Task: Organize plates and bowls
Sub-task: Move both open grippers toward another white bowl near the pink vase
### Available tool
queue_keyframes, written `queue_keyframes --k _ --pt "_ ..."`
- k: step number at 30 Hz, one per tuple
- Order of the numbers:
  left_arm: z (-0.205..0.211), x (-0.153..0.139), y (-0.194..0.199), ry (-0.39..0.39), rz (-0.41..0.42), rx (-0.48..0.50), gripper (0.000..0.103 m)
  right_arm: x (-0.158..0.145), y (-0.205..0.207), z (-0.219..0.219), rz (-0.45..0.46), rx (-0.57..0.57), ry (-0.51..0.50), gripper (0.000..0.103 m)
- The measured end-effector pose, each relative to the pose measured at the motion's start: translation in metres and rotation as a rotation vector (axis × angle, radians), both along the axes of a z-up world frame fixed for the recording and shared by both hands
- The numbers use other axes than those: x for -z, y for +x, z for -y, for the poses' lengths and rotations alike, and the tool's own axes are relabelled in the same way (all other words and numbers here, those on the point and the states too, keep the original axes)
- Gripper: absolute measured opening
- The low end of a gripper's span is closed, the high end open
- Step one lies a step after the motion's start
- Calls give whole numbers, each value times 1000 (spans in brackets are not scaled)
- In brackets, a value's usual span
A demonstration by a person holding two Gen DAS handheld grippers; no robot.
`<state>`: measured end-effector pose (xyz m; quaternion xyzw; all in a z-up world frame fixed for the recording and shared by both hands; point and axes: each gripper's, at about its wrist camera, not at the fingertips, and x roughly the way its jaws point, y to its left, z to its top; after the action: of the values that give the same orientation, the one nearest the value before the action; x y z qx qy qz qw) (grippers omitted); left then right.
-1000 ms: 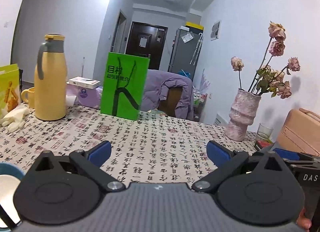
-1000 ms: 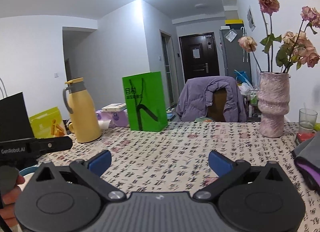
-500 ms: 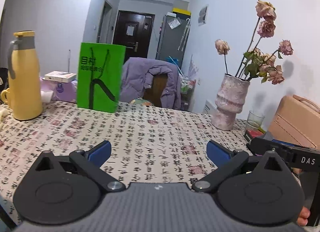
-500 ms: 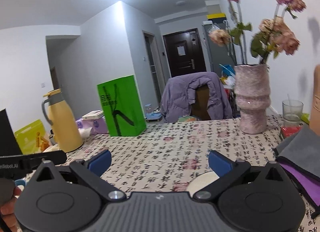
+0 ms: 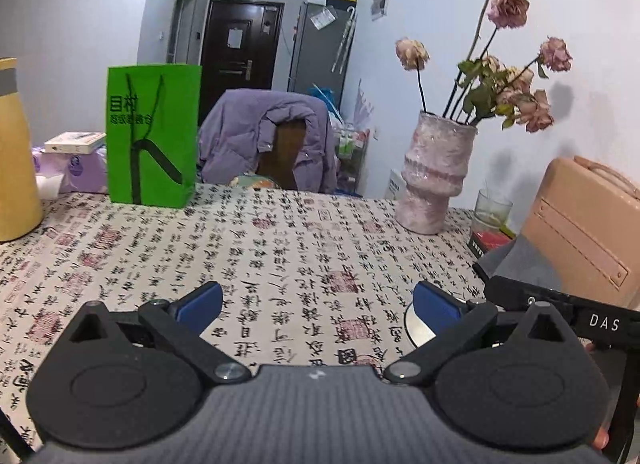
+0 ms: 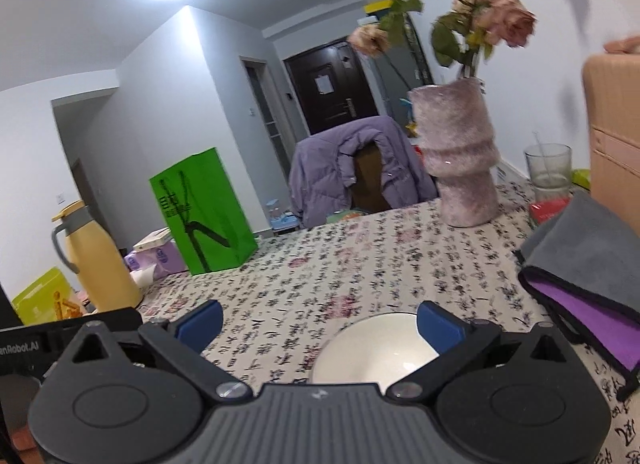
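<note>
the round white bowl (image 6: 374, 348) looks like glossy glazed ceramic, lying on a matt cloth table cover printed with black calligraphy (image 5: 288, 256). the tall pink vase (image 6: 460, 155) has a rough, mottled surface, the green paper bag (image 5: 152, 131) is smooth with a slight sheen, and the folded grey and purple towel (image 6: 592, 264) is soft and matt. the blue finger pads (image 6: 438, 326) of the matt black plastic grippers look rubbery, and the clear drinking glass (image 6: 548, 167) is shiny.

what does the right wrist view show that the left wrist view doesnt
Only the right wrist view shows the folded grey and purple cloth, the yellow-green box and most of the white dish under the open right gripper. Only the left wrist view shows the fridge clearly and the open left gripper. Both show the green bag, pink vase, purple jacket and drinking glass.
</note>
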<state>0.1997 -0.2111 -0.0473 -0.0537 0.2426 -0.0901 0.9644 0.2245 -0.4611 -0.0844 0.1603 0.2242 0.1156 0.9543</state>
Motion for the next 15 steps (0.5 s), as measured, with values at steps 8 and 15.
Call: queue_keyframes --k 8,15 --pt "17 10 17 4 -65 16 103 17 9 13 -72 84 2 103" --pt "38 24 39 39 -165 33 103 27 11 17 -132 113 2 103"
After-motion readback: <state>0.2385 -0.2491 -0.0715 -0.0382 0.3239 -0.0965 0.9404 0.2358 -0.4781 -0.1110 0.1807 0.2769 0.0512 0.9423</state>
